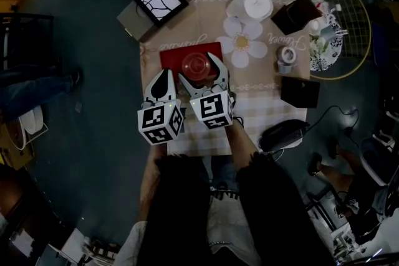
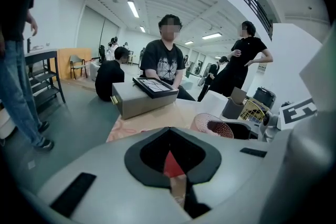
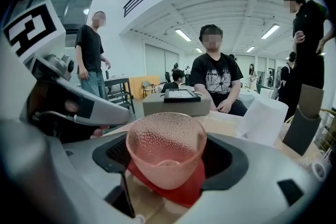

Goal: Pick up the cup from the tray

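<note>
1. The cup, a dimpled pink glass, is standing upright on the red tray near the middle of the table.
2. The right gripper is straddling it. Its jaws are standing wide, one on each side of the cup's wall, with some slack showing, so I judge nothing is being squeezed yet.
3. The close is wanting care. The cup should be sitting centred between the pads, and the squeeze should be coming on slowly and level, about mid-height, since the wall is tapering toward the base.
4. The lift is best going straight up, so the base is clearing the tray without dragging it.
5. The left gripper is lying with jaws together and empty, just beside the tray's left edge, and is well placed for steadying the tray.
</note>
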{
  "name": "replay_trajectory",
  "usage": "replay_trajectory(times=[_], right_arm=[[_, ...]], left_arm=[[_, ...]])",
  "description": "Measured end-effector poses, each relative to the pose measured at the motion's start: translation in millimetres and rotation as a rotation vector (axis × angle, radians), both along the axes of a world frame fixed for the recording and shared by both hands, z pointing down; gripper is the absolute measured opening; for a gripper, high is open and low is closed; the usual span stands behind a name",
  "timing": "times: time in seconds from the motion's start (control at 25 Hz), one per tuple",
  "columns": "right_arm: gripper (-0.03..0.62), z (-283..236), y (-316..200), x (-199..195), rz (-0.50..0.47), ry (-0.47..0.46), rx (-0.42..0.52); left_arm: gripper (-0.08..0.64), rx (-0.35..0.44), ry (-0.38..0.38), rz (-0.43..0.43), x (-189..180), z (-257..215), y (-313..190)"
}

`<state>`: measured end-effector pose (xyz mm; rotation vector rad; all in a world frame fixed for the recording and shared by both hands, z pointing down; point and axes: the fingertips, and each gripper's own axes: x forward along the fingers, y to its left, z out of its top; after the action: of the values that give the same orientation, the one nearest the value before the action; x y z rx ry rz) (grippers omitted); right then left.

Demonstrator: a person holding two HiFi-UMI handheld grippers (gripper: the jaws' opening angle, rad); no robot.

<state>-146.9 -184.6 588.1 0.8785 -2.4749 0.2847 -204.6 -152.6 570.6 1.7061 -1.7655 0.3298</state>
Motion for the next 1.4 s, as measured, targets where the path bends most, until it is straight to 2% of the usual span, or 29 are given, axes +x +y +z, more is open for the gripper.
replay_trajectory(times=[0.28,0.56,0.68,0.88,1.08,1.4], right_arm=[[0.394,-21.3,-1.6,11.9,0.042,-0.060,0.001],[0.394,-33.0,-11.5,56.3,0.121,-0.038,0.010],[0.394,-38.0,-15.3,78.0,0.168,-0.037,0.015],[0.394,-41.8,-17.1,109.1,0.235,-0.030,0.010],[0.394,-35.1,-17.5,136.4,0.288,0.010,0.004],[0.394,-22.2,-17.1,173.1,0.349,0.000,-0.011]], left_arm=[[0.006,0.025,-0.005,0.020,4.1,-13.0,-4.5],[0.006,0.031,-0.009,0.040,16.4,-20.2,-4.1],[0.006,0.040,-0.028,0.074,28.8,-23.5,-6.7],[0.006,0.041,-0.011,0.108,47.8,-24.8,-10.1],[0.006,0.055,-0.060,0.176,70.4,-29.5,-18.6],[0.006,0.052,-0.036,0.215,100.8,-24.2,-23.7]])
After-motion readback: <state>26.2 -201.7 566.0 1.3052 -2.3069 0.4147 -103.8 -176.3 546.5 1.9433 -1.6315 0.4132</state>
